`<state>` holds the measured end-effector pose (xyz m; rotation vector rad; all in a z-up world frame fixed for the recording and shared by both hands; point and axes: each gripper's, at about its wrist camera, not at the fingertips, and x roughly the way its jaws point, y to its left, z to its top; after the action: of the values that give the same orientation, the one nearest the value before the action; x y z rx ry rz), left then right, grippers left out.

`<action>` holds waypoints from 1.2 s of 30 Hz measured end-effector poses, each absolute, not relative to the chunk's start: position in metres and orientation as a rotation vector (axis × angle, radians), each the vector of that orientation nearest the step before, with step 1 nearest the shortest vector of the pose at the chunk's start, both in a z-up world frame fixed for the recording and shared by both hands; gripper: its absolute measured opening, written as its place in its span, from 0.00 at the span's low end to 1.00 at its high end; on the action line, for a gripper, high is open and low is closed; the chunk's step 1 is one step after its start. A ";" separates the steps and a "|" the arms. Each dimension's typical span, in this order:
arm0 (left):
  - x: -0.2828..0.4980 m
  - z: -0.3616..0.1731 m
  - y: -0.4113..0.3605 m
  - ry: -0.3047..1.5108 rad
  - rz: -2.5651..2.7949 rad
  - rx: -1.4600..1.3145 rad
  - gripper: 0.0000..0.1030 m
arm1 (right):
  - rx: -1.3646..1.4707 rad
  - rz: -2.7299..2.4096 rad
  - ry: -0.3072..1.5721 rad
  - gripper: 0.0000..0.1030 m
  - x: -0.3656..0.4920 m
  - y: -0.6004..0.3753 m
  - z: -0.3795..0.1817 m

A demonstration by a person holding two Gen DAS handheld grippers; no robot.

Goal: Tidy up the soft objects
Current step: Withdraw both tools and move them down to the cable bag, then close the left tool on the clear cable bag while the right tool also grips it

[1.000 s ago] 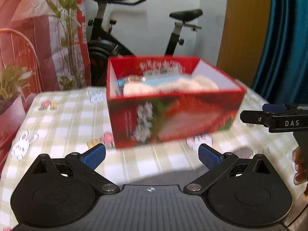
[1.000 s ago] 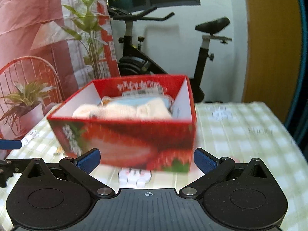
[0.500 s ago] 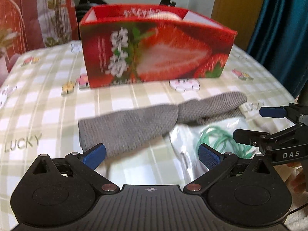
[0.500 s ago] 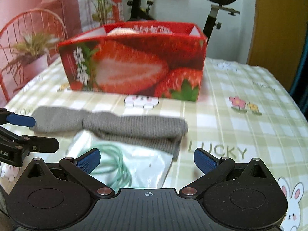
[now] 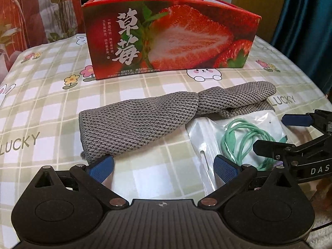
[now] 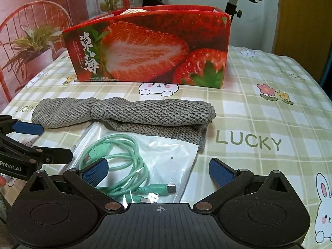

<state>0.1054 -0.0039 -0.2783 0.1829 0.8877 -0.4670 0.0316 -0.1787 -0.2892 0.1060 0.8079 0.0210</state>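
- Bare surface (image 6: 259, 124) lies right of the sock (image 5: 145, 120) and bag (image 6: 166, 155); box (image 5: 170, 41) behind.
- My left tongs (image 5: 164, 169) and right tongs (image 6: 158, 171) hover low, both wide, empty.

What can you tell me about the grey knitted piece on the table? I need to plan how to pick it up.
The grey knitted piece is a soft, coarse-knit fabric item, long and pinched or twisted near its middle. It lies flat on the checked tablecloth in front of the strawberry box, apart from it. One end looks folded double. Its near edge overlaps the clear bag holding a green cable. Neither the left gripper nor the right gripper holds it; both are open.
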 end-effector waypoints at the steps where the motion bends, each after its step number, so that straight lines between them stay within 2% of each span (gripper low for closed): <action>1: 0.105 -0.278 -0.005 0.887 -0.465 0.187 1.00 | 0.107 0.021 0.802 1.00 0.031 -0.179 -0.290; 14: 0.100 -0.281 -0.006 0.867 -0.463 0.209 1.00 | 0.108 0.011 0.775 1.00 0.029 -0.179 -0.291; 23: 0.102 -0.276 0.001 0.907 -0.493 0.165 0.99 | 0.114 0.056 0.851 0.99 0.021 -0.180 -0.284; 32: 0.096 -0.266 0.012 0.883 -0.535 0.089 0.86 | 0.069 0.125 0.856 0.90 0.011 -0.169 -0.284; 36: 0.096 -0.265 0.016 0.882 -0.562 0.046 0.74 | 0.061 0.135 0.853 0.90 0.014 -0.167 -0.285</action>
<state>0.0961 0.0159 -0.2648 0.0464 0.8816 -0.5619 0.0136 -0.1669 -0.2850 0.0607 0.8527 0.1350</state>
